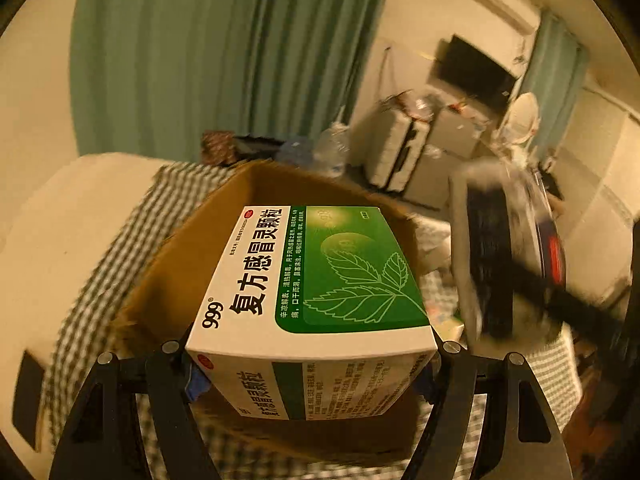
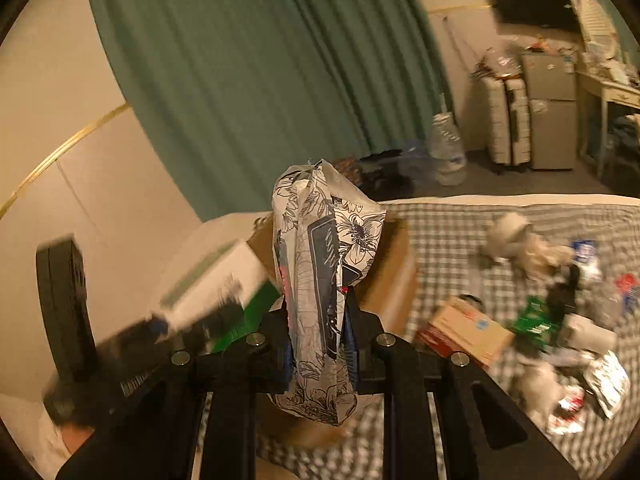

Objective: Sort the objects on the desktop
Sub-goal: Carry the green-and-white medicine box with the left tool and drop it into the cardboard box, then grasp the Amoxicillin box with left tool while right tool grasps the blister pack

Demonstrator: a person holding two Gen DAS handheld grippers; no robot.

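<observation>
Both loads arrive over the cardboard box

The left gripper (image 1: 310, 360) clamps the green-and-white medicine box (image 1: 308, 300) at centre frame, above the open cardboard box (image 1: 192, 248). The right gripper (image 2: 318, 340) pinches a floral packet (image 2: 320, 280) at centre. Each load should probably sit squarely over the opening before release. A checked cloth (image 2: 460, 232) covers the surface, with clutter at right and teal curtains (image 2: 260, 60) behind.

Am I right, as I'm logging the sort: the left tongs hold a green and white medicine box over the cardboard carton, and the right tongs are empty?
Not quite. The right tongs are not empty: the right wrist view shows them shut on a flower-printed plastic pack. The rest holds: the left tongs hold the medicine box over the cardboard carton.
</observation>
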